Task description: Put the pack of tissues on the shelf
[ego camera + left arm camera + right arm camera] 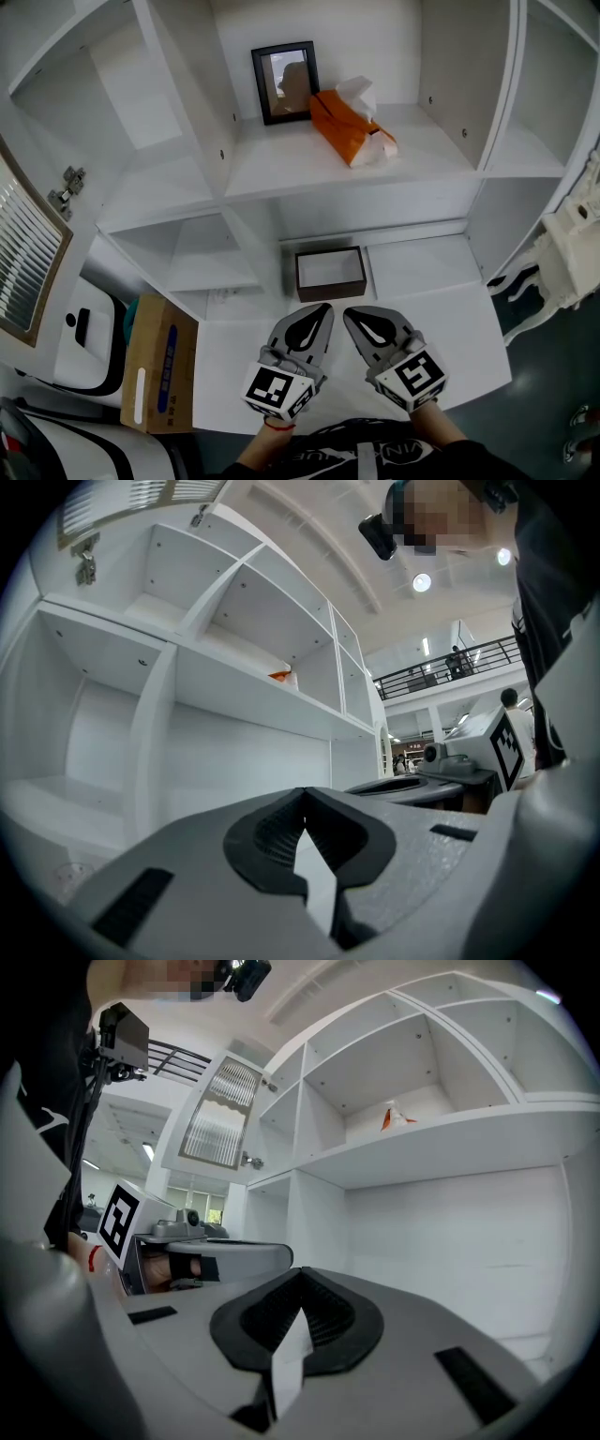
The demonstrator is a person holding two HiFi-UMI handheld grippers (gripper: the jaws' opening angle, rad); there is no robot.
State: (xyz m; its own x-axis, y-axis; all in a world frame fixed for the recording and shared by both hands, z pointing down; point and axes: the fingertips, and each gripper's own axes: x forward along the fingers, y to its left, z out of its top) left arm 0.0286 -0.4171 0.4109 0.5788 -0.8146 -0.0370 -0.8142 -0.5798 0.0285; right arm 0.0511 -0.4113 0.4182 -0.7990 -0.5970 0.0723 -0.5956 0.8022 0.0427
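Observation:
The orange pack of tissues point(349, 127) lies on the white shelf board point(281, 159), a white tissue sticking out of its top, next to a black picture frame point(285, 82). Only its orange corner point(280, 675) shows in the left gripper view, and a small orange and white tip point(392, 1117) in the right gripper view. My left gripper point(322, 309) and right gripper point(351, 314) hover side by side low over the counter point(450, 328), well below the pack. Both are shut with nothing between the jaws.
A small dark-rimmed open box point(329, 272) sits on the counter just ahead of the grippers. A cardboard box point(159, 361) stands at the lower left beside a white appliance point(89, 342). A louvred cabinet door point(28, 244) hangs open at the left. A white ornate furniture piece point(562, 253) stands at the right.

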